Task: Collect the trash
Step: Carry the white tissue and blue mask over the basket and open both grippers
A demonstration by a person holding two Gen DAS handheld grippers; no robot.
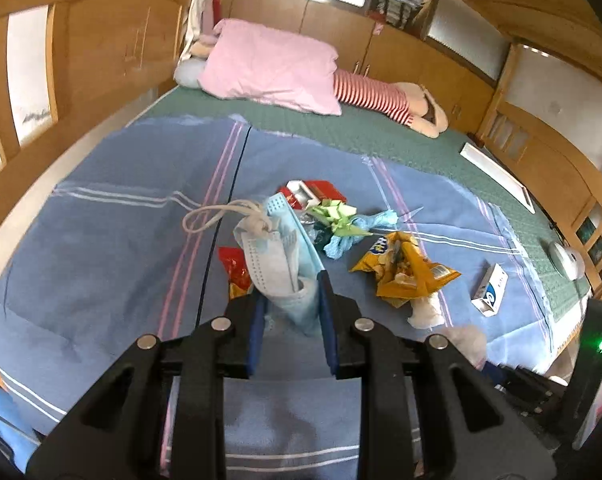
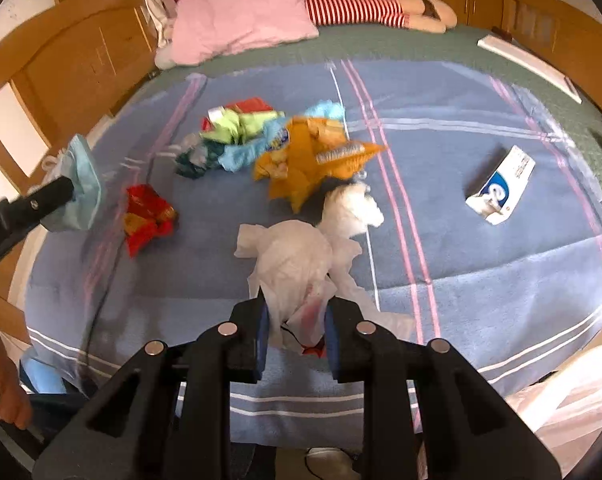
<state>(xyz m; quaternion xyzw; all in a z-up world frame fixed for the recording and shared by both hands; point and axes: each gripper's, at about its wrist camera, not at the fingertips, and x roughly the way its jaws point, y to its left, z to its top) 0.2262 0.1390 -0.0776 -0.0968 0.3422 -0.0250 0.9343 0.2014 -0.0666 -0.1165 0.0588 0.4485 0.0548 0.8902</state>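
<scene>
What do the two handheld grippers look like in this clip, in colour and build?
Both match: the left gripper and right gripper have black plastic linkage arms with triangular cut-outs, round silver pivot pins and blue pads on the inner finger faces. No cables or sleeves show. White lettering on the left gripper's side is unreadable.

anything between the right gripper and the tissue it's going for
Nothing visible. The right gripper is already shut on the white tissue, with no other trash in between. The left gripper holds a blue mask.

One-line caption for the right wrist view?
Right gripper clamps a crumpled white tissue above the blue blanket; left gripper holds a blue face mask.
</scene>
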